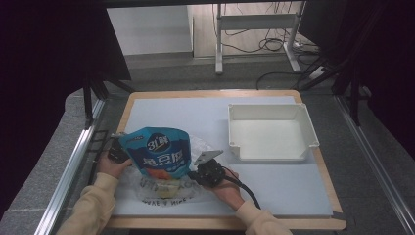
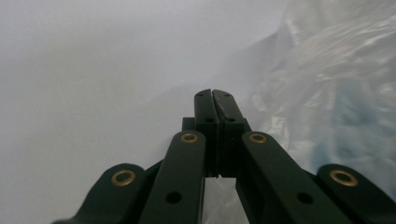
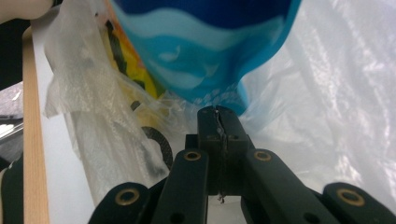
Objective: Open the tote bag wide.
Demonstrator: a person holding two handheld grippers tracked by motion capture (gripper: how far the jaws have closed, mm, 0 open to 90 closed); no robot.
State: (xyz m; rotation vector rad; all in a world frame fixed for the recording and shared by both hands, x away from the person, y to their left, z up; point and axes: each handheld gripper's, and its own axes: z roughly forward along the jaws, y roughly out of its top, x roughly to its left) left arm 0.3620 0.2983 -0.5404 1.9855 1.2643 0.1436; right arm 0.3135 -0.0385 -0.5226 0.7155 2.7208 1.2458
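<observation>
A blue snack pouch (image 1: 159, 152) stands upright at the mouth of a clear printed plastic bag (image 1: 166, 193) near the table's front left. My left gripper (image 1: 117, 152) is at the pouch's left side. In the left gripper view its jaws (image 2: 212, 100) are shut on the film of the bag (image 2: 327, 84). My right gripper (image 1: 195, 174) sits at the pouch's right side. In the right gripper view it (image 3: 218, 116) is shut on the bag's film (image 3: 327, 93), just below the pouch's bottom edge (image 3: 205, 46).
A white square tray (image 1: 235, 128) stands empty at the right of the pale blue mat (image 1: 186, 112). The wooden table edge (image 1: 220, 223) runs along the front. Metal rails flank the table, with cables and a desk frame beyond.
</observation>
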